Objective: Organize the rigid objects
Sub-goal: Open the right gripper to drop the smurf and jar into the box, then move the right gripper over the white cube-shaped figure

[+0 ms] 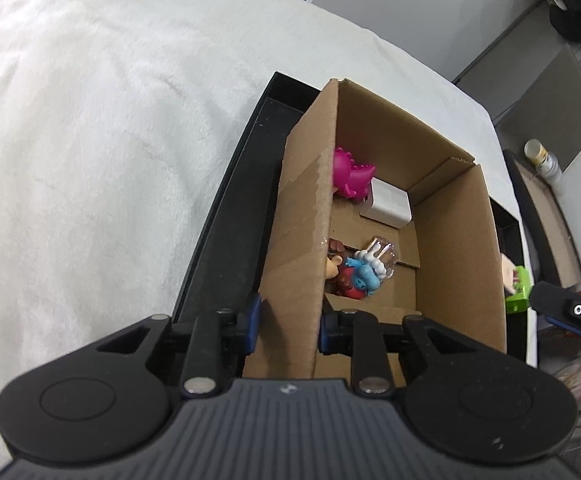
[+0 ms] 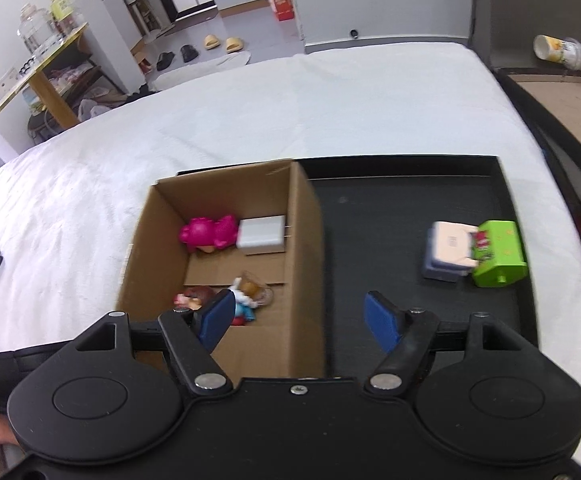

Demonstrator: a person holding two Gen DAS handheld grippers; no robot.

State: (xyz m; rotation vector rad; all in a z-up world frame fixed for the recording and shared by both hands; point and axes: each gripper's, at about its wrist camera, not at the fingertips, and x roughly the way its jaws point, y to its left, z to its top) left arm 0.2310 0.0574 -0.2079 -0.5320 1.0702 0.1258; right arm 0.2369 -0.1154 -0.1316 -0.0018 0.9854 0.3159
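An open cardboard box (image 1: pixel 454 248) (image 2: pixel 302 240) stands on a black tray (image 2: pixel 402 208) (image 1: pixel 226 232) on a white bed. Inside it lie a pink toy (image 1: pixel 350 174) (image 2: pixel 210 232), a white charger block (image 1: pixel 386 204) (image 2: pixel 262 234) and a cluster of small figures with a clear piece (image 1: pixel 364 268) (image 2: pixel 246 292). My left gripper (image 1: pixel 288 326) is shut on the box's left wall. My right gripper (image 2: pixel 302 320) is open and empty above the box's right wall. A green toy (image 2: pixel 498 252) (image 1: pixel 518 292) and a white-and-blue box (image 2: pixel 448 250) lie on the tray's right side.
The white bed cover (image 2: pixel 250 120) surrounds the tray. A wooden-topped stand (image 2: pixel 562 112) with a tipped cup (image 2: pixel 558 50) is at the right. A shelf with jars (image 2: pixel 38 64) and slippers on the floor (image 2: pixel 222 44) are far behind.
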